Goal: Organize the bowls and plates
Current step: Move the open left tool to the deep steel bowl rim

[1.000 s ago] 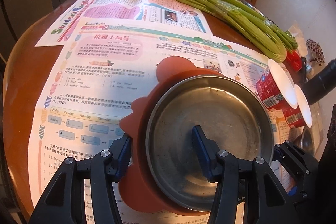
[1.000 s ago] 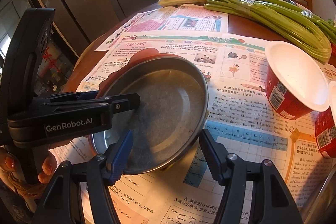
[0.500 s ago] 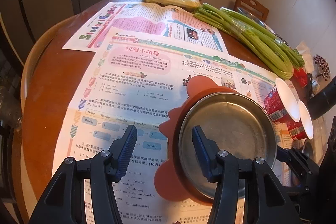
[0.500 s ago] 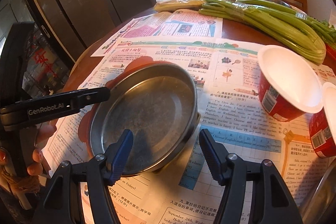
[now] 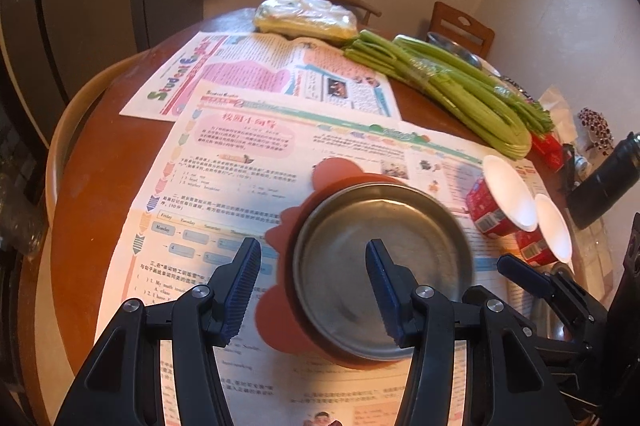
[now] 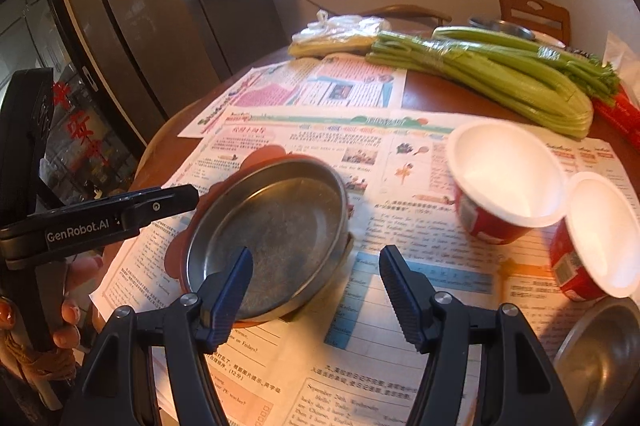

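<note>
A round brown wooden table [image 5: 84,194] is standing in a dim kitchen, spread with colourful printed newspaper sheets [image 5: 224,162]. A bundle of green celery stalks [image 6: 500,74] is lying at the far side, near two red paper cups with white insides [image 6: 504,178]. The shallow round steel plate [image 6: 268,234] is sitting on an orange flower-shaped plate [image 5: 332,170] at the table's middle. The left gripper [image 5: 312,282] is hovering above the steel plate's left rim, jaws spread wide and holding nothing. The right gripper [image 6: 316,290] is hanging wide apart too, gripping nothing, over the steel plate's near edge.
</note>
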### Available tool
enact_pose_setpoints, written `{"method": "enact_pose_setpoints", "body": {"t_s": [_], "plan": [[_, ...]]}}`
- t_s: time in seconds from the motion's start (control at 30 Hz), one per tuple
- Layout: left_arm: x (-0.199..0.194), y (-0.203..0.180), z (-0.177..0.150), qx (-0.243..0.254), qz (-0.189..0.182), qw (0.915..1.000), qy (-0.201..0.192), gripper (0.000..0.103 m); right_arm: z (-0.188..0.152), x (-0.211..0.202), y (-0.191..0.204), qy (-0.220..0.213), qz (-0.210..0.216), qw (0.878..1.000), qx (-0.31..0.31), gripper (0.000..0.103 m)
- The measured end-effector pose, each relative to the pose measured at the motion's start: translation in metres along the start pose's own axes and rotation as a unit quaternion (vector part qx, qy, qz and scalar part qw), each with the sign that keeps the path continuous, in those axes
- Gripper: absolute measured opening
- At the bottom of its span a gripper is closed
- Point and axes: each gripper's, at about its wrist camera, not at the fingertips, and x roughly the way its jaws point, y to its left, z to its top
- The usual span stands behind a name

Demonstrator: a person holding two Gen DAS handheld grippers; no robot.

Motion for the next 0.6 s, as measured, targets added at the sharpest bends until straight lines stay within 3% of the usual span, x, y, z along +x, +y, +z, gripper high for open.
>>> {"method": "enact_pose_setpoints", "body": {"t_s": [0.6], "plan": [[-0.033,-0.076,-0.025,0.048,-0.040,0.9973,-0.040,0.057,-0.016,-0.079,-0.029,-0.080,-0.005,0.997,-0.002,0.066]]}}
